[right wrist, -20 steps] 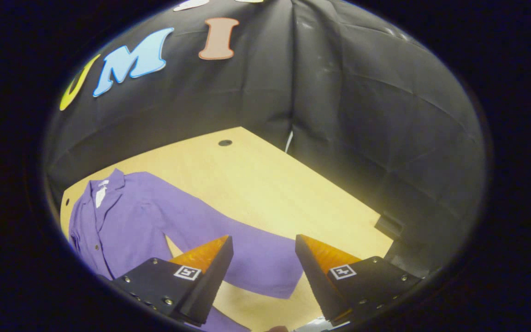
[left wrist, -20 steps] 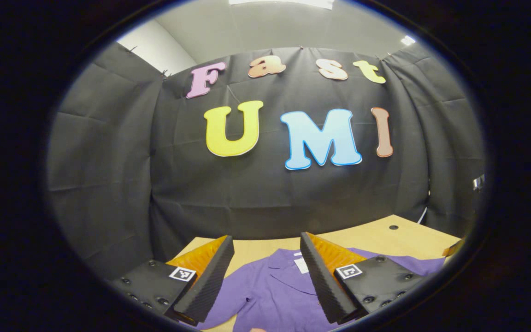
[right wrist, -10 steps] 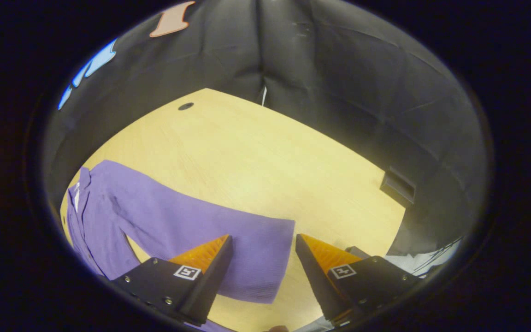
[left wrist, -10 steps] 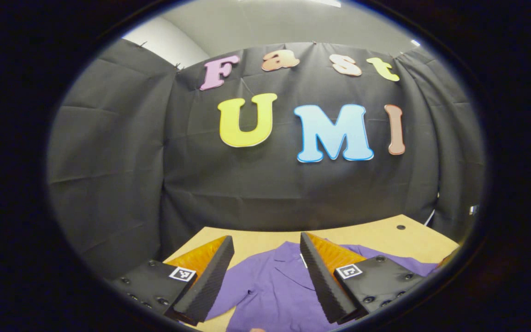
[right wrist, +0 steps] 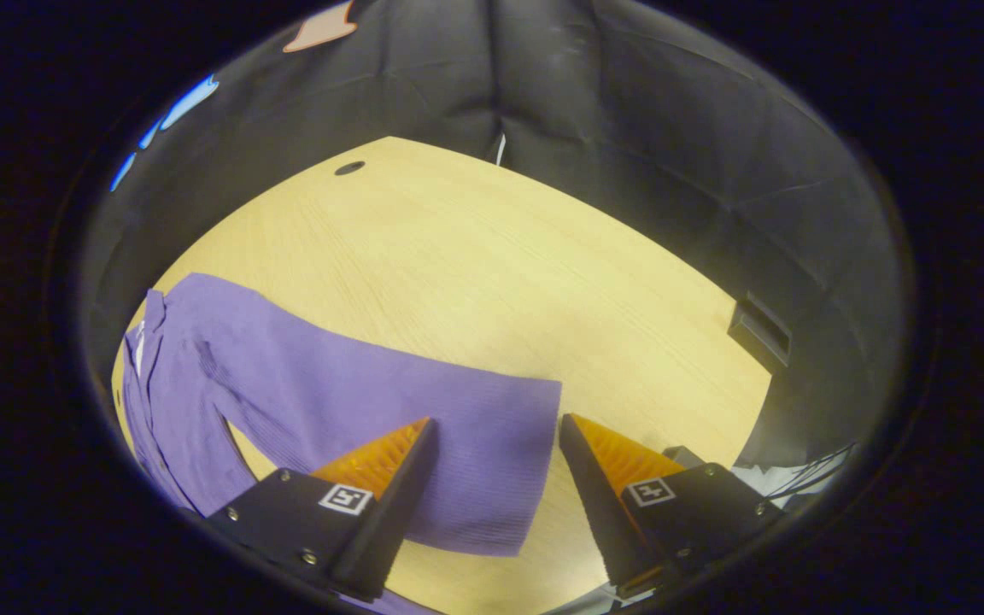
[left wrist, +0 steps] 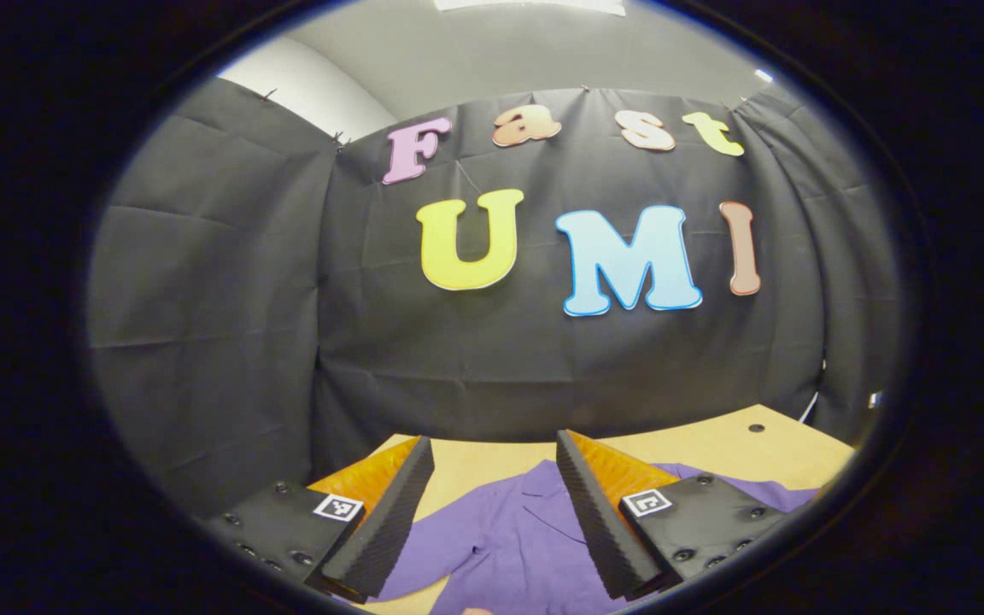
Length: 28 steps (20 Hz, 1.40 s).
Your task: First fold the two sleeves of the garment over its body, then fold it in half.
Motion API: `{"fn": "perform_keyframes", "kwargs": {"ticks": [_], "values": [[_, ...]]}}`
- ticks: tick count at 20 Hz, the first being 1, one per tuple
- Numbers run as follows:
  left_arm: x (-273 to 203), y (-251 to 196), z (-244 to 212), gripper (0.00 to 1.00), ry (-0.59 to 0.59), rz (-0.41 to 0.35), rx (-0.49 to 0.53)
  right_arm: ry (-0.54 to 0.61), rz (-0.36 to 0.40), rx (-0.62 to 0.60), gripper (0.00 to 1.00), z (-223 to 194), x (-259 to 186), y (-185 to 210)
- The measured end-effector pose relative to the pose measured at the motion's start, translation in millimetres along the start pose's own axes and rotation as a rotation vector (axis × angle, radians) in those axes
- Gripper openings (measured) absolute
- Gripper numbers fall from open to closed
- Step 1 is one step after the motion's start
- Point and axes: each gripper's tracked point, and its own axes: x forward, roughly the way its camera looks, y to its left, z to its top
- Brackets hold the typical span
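Two grippers are recorded, each with its fingers spread wide and nothing held between them. In the left gripper view, the left gripper (left wrist: 488, 512) is seen raised above the purple shirt (left wrist: 509, 538), its camera directed mostly at the black cloth wall (left wrist: 202, 299) behind the wooden table (left wrist: 714, 444). The shirt is laid flat on the table, and its collar (left wrist: 543, 500) is visible in the gap between the two ribbed black fingers, pointing toward the cloth wall. No contact between the fingers and the shirt is seen in this view.

In the right gripper view, the right gripper (right wrist: 496, 504) is positioned over the shirt's outstretched sleeve (right wrist: 389, 401). The sleeve is extended away from the shirt body (right wrist: 167, 384) and lies flat on the table (right wrist: 500, 265), not folded over the body. The cuff end (right wrist: 526, 461) of the sleeve is seen in the gap between the fingers, nearer the left-hand finger as this view shows it; the other finger is seen beyond the cuff edge, over bare table. Whether the fingertips touch the fabric cannot be told. A small dark round hole (right wrist: 349, 168) is noted in the table at its far side from the sleeve, near the wall. A dark box-like item (right wrist: 761, 329) is noted at the table edge beyond the cuff.
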Motion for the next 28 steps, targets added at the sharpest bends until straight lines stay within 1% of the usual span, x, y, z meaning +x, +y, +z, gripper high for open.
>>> {"fn": "perform_keyframes", "kwargs": {"ticks": [1,2,3,5,8,9,10,11,12,13,14,15,17,20,24,28], "values": [[-3.1,3.8,1.7,0.95,-0.007,-0.002,0.003,0.001,0.01,-0.003,0.76,-0.4,-0.8,3.7],[-4.5,7.6,4.6,0.95,-0.015,-0.004,0.004,0.004,0.013,-0.004,0.71,-2.6,0.0,5.0],[-5.8,11.4,4.9,0.95,-0.018,-0.006,0.003,0.003,0.028,-0.005,0.58,-1.4,2.4,6.3],[-7.9,19.0,2.6,0.95,-0.019,-0.01,0.003,0.0,0.027,0.011,0.33,-0.8,2.2,8.7],[-10.9,28.5,1.3,0.95,-0.02,-0.014,-0.006,-0.011,0.037,-0.034,0.33,0.1,1.9,8.2],[-11.4,30.6,2.0,0.95,-0.022,-0.013,-0.009,-0.022,0.039,-0.011,0.28,1.0,3.2,8.7],[-12.4,33.0,2.5,0.95,-0.021,-0.011,-0.009,-0.028,0.04,0.013,0.03,4.2,1.7,10.1],[-14.5,34.9,2.9,0.95,-0.023,-0.009,-0.009,-0.026,0.044,0.021,0.06,2.7,2.4,9.8],[-16.8,36.3,4.9,0.95,-0.029,-0.011,-0.013,-0.036,0.052,0.009,0.06,3.8,2.7,10.0],[-20.5,37.3,5.5,0.95,-0.031,-0.012,-0.017,-0.049,0.057,-0.007,0.08,6.8,4.2,11.1],[-22.4,37.8,6.0,0.95,-0.03,-0.014,-0.019,-0.053,0.08,-0.03,0.02,5.6,0.1,12.0],[-24.6,39.6,6.1,0.95,-0.03,-0.015,-0.019,-0.06,0.132,-0.034,0.02,6.7,-1.8,20.7],[-29.8,45.4,6.8,0.95,-0.034,-0.01,-0.02,-0.093,0.193,0.004,0.02,13.9,-16.6,30.5],[-37.3,53.8,6.8,0.94,-0.036,-0.003,-0.029,-0.168,0.247,0.02,0.01,31.4,-48.7,40.4],[-43.5,72.1,2.1,0.95,-0.03,0.015,-0.039,-0.282,0.365,-0.03,0.01,59.2,-105.6,85.1],[-49.1,93.2,-5.9,0.94,-0.014,0.047,-0.061,-0.384,0.482,-0.149,0.01,68.7,-158.7,144.2]]}}
